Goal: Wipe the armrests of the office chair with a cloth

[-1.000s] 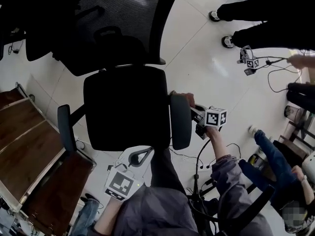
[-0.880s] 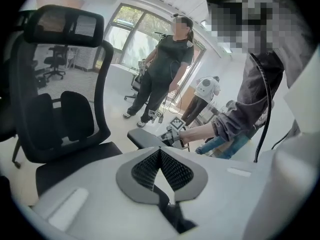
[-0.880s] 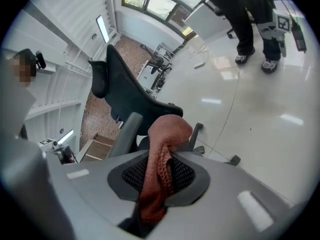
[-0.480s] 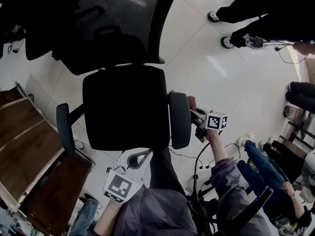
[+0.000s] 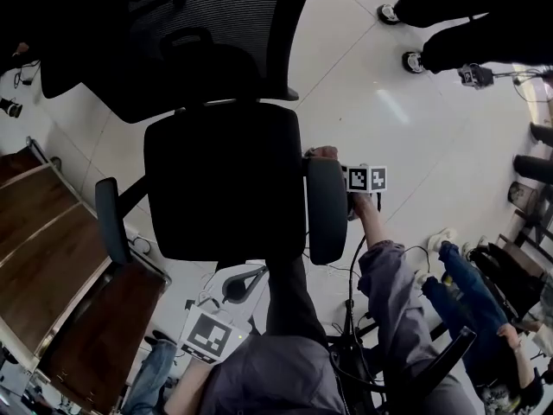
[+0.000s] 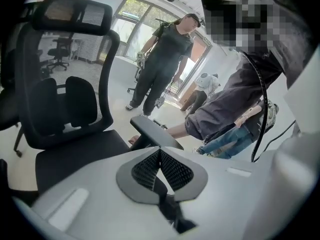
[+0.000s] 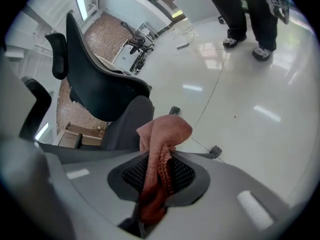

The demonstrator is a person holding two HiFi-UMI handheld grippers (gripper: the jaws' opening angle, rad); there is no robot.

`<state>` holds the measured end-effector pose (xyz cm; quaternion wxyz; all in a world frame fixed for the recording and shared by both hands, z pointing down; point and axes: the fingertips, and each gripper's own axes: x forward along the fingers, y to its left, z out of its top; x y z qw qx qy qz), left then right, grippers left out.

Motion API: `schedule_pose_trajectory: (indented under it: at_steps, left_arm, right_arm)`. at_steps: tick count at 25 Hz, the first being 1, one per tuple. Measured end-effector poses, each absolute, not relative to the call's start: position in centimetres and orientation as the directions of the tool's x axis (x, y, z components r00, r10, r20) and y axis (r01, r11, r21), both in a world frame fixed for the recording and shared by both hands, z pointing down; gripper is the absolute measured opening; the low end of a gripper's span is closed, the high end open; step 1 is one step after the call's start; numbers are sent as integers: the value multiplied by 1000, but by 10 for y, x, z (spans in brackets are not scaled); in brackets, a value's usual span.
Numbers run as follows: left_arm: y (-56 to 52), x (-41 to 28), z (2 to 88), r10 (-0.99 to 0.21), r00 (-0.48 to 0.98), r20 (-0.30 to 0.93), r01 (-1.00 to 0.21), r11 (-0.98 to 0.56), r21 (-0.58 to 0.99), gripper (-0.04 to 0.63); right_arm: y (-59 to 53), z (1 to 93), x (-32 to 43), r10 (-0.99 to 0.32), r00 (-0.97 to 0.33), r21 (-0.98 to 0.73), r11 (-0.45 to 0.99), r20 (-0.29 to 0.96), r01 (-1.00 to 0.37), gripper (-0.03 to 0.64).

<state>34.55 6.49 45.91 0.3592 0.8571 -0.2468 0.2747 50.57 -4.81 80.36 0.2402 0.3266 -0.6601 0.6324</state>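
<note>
Head view: right gripper (image 7: 159,176) half hidden behind armrest (image 5: 327,210), pinching cloth (image 7: 165,134); left gripper (image 6: 160,168) pressed together, empty.

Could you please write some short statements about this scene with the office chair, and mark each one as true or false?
1. The right gripper is shut on a pinkish cloth. True.
2. The left gripper holds a second cloth. False: its jaws are together with nothing between them.
3. The cloth is at the armrest on the person's left. False: it is by the far end of the right-side armrest.
4. Another person stands beyond the chair. True.
</note>
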Motion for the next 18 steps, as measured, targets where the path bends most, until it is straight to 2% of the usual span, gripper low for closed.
schedule_pose_trajectory:
  at_steps: [5, 10, 14, 18]
  left_arm:
    - [61, 342, 456, -225, 739, 635, -605, -635, 479, 15]
    - [62, 324, 443, -246, 754, 610, -598, -642, 480, 15]
    - [64, 298, 436, -258, 769, 585, -585, -652, 482, 15]
    - [67, 264, 429, -247, 786, 566, -557, -679, 478, 15]
  right_arm:
    - [-51, 794, 505, -132, -675, -681, 7, 726, -733, 71]
    - [-42, 723, 514, -210, -729, -736, 58, 652, -675, 71]
    - [-36, 657, 527, -337, -698, -727, 55, 631, -684, 71]
    - [-36, 580, 536, -517, -601, -690, 29, 609, -723, 71]
